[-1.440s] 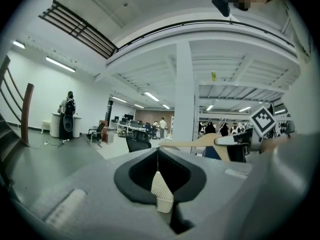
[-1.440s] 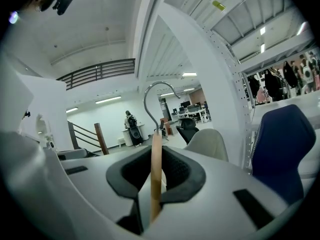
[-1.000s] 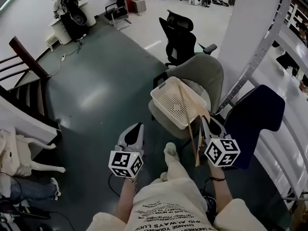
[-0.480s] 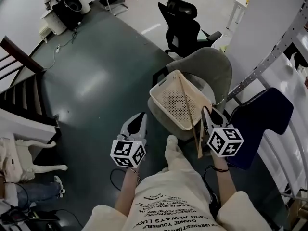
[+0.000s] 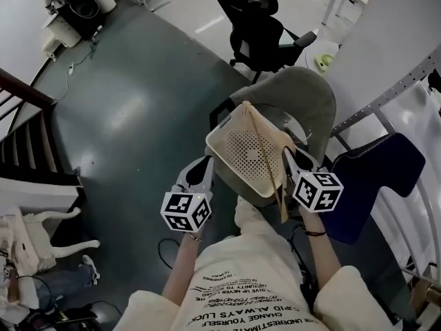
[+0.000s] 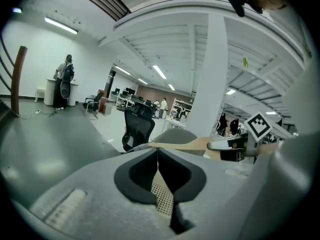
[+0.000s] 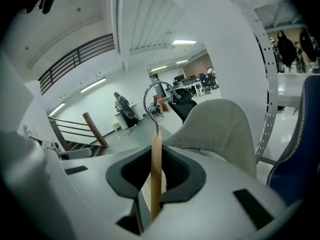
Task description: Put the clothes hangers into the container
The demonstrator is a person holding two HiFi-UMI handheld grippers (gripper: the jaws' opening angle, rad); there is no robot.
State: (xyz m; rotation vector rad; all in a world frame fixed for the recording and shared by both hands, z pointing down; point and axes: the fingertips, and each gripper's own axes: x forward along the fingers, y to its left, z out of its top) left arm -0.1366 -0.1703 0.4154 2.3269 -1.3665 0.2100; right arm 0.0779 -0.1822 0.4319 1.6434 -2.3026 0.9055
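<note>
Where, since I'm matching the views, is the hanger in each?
Head view: hanger centre, over the basket, in the right tongs.
Left gripper view: centre right, level, above the left tongs.
Right gripper view: centre, upright, clamped in the right tongs.
Shared landmark: grey chair.

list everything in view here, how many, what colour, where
basket: 1, cream, perforated, tilted above the grey chair's seat
clothes hanger: 1, wood with a metal hook, lying across the basket's right side
grey chair: 1, grey-beige, centre, behind and under the basket
office chair: 1, black, beyond the grey chair
padded chair: 1, dark blue, at right
stair rail: 1, brown, far left
shirt: 1, cream with print, on the person, bottom centre
left gripper: 1, white, shut on the basket's near-left edge
right gripper: 1, white, shut on the clothes hanger's lower end
</note>
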